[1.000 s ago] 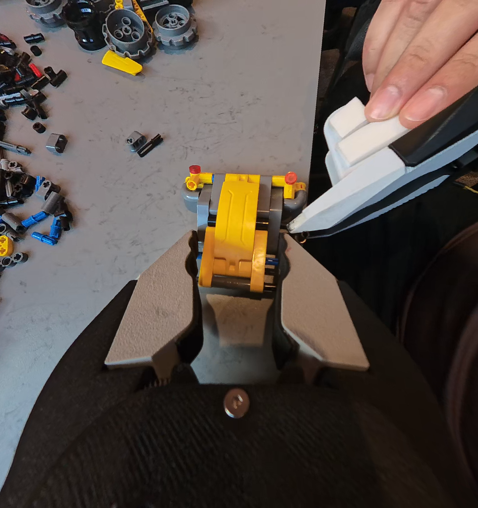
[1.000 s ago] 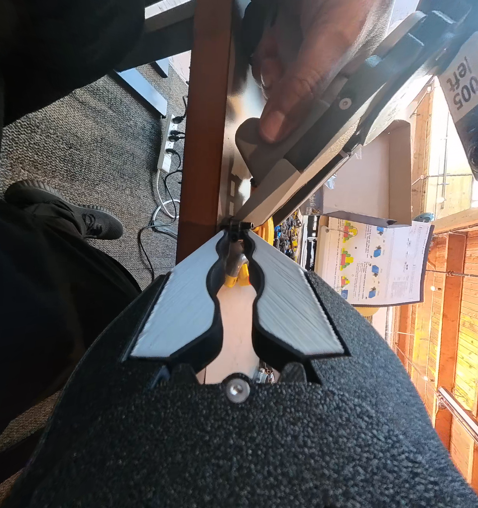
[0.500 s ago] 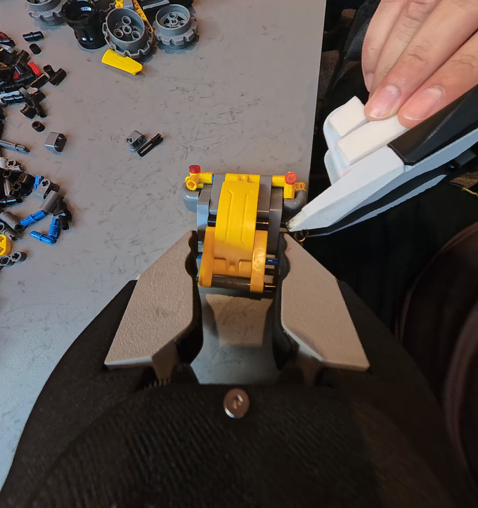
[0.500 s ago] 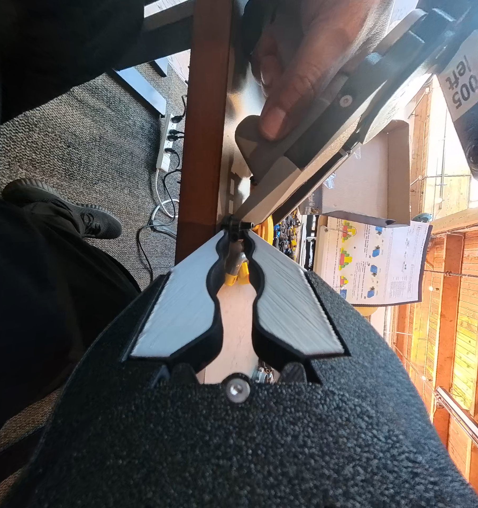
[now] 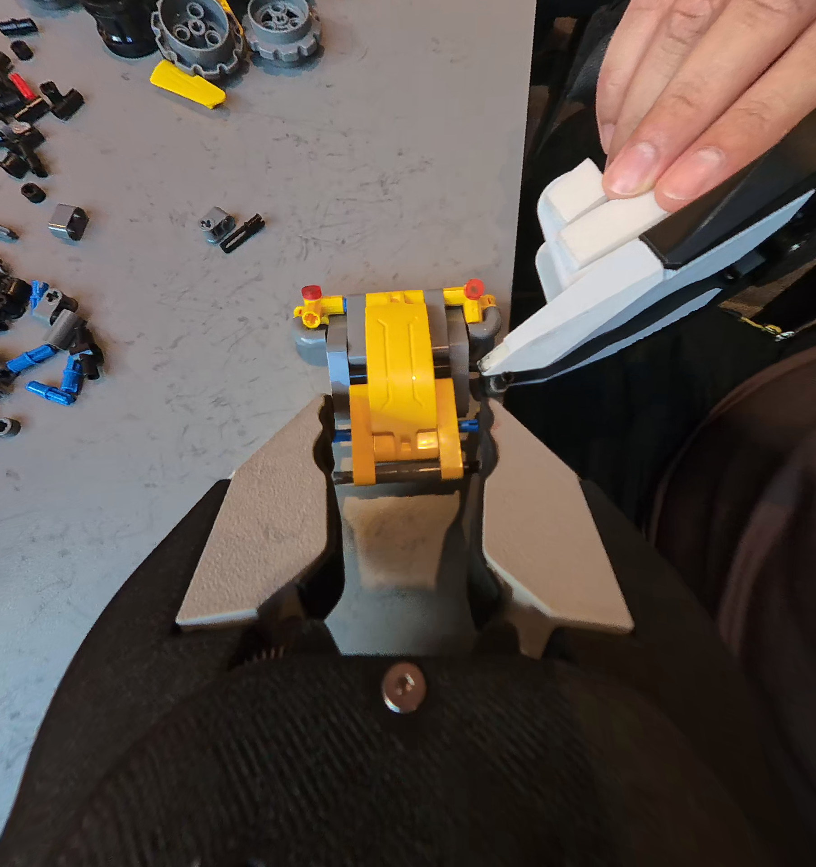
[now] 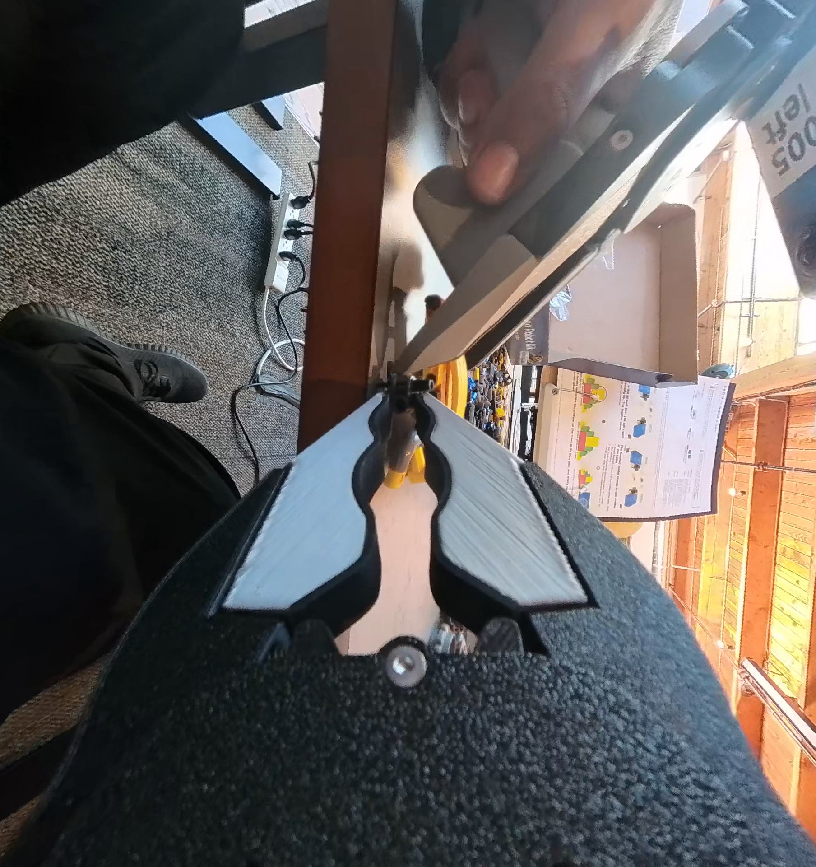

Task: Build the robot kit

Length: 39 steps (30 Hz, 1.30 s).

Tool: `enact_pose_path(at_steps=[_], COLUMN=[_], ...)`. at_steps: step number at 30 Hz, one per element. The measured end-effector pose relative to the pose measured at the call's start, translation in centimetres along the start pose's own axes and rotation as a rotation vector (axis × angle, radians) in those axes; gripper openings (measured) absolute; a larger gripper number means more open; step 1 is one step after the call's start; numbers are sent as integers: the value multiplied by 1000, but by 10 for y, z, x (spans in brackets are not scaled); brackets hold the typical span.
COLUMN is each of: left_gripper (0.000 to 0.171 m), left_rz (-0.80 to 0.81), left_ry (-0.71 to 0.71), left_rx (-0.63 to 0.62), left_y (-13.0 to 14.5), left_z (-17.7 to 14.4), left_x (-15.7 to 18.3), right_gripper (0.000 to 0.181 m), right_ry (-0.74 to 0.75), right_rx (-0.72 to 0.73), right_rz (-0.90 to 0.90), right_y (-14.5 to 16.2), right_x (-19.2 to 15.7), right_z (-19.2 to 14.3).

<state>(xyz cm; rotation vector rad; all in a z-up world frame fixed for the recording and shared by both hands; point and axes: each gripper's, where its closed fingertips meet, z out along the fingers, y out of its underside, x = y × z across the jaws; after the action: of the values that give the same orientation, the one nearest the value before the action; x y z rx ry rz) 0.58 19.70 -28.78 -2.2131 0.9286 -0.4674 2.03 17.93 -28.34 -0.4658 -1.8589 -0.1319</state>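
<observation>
Left gripper clamps the yellow-and-grey brick assembly near the table edge; right gripper pinches a small black pin at its right side. Best kept square, pressed gently.

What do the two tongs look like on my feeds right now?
Left tongs: matte grey wedge-shaped fingers with wavy inner edges, on a ribbed black body with one silver screw. Right tongs: paler, fine-ridged grey fingers edged in black, on a pebbled black body, also one screw. A white sticker sits on the left unit's housing.

Workshop or lab: grey table strewn with loose building-toy parts upper left, carpet, power strip, wooden wall framing right.
</observation>
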Motion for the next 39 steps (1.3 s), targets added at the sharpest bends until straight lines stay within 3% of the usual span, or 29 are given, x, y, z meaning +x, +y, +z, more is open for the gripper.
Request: enact_pose_path(at_steps=[25, 33, 39], left_gripper=[60, 59, 51], left_rz=[0, -34, -45], left_ry=[41, 34, 6], left_rx=[21, 98, 77], left_y=[-5, -19, -13], left_z=[7, -16, -18], left_x=[-3, -4, -7], right_gripper=[6, 6, 6], right_ry=[7, 11, 23], right_rx=[-30, -24, -29], right_rz=[-109, -66, -43], right_y=[4, 5, 8], right_x=[1, 6, 9], right_z=[-5, -15, -20])
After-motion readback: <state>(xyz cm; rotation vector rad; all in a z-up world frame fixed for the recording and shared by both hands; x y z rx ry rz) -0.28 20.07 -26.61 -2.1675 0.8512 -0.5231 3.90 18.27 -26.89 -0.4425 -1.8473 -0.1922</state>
